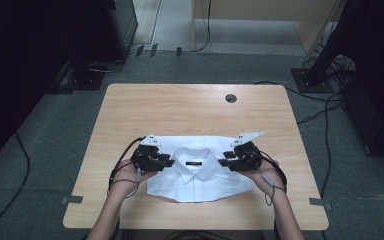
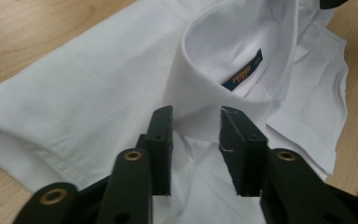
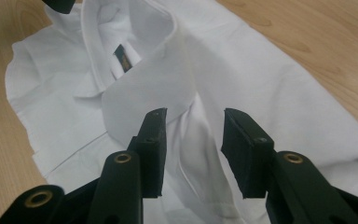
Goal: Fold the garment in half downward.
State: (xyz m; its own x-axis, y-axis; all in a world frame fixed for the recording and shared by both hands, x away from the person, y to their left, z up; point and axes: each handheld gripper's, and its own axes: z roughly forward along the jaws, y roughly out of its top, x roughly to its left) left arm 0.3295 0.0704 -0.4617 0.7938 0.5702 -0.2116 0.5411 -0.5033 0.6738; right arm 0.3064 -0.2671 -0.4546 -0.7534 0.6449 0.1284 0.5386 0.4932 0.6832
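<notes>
On the left, the left claw (image 1: 170, 163) sits low over the shirt (image 1: 200, 180), near the collar's left side. In the left gripper view its jaws stand apart with a clear gap, released, and white cloth shows between them; no fabric looks pinched. The collar (image 2: 214, 88) stands up just ahead of them, its dark label (image 2: 243, 74) showing inside.

The shirt lies folded on the worktop (image 1: 190, 107), toward the near edge and about midway across. Its collar points away from the person, toward the far edge, and the button placket (image 1: 194, 184) runs back toward them. As folded, the bundle is wider than it is deep, so its long axis runs side to side. The far flap looks a little rumpled in the gripper views.

On the right, the right claw (image 1: 221, 162) mirrors the other, beside the collar's right side. In the right gripper view its jaws are likewise apart, gripping nothing, with the collar point (image 3: 144, 93) just ahead of them.

As I see it, the main risk is an uneven pinch. If one claw closes on a single layer, or on the collar alone, any lift would let the folded layers underneath slide out and the fold would open. If the two claws close at different times or pull at different heights, the shirt would twist. A dragging jaw tip could also crease the collar or push the bundle along the smooth wood.
</notes>
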